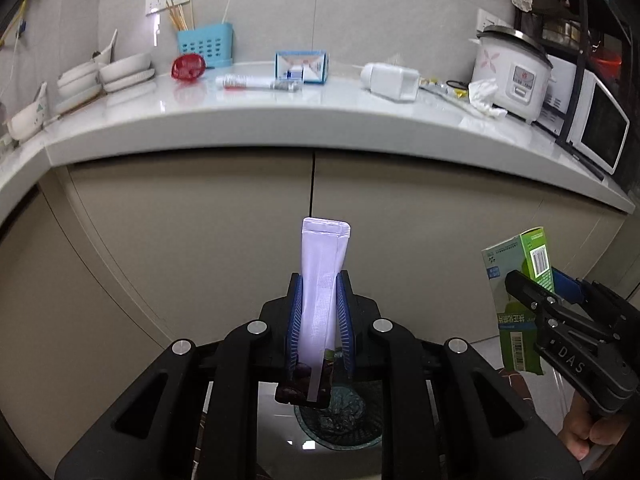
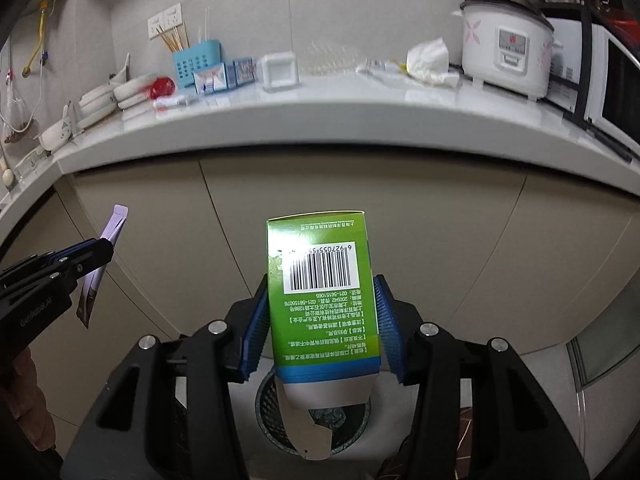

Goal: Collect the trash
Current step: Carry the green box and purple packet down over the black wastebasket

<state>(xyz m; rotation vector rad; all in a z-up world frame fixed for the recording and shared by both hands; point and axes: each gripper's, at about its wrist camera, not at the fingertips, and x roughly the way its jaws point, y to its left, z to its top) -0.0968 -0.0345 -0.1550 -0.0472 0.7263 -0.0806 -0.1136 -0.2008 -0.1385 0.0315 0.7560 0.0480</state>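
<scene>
My left gripper (image 1: 319, 284) is shut on a pale lilac sachet wrapper (image 1: 322, 272) that stands upright between the blue pads, above a dark round mesh trash bin (image 1: 340, 428) on the floor. My right gripper (image 2: 320, 300) is shut on a green carton box (image 2: 320, 280) with a barcode and an open white flap, held over the same bin (image 2: 348, 424). In the left wrist view the right gripper (image 1: 560, 300) and green box (image 1: 516, 280) sit at the right. In the right wrist view the left gripper (image 2: 96, 256) and sachet (image 2: 108, 240) sit at the left.
A white counter (image 1: 280, 120) runs above beige cabinet doors (image 1: 200, 240). On it lie a red wrapper (image 1: 188, 66), a tube (image 1: 256, 82), a blue-white box (image 1: 302, 66), a white container (image 1: 390, 80), crumpled tissue (image 1: 484, 96), bowls (image 1: 120, 70), a blue utensil holder (image 1: 205, 44), a rice cooker (image 1: 512, 68) and a microwave (image 1: 596, 128).
</scene>
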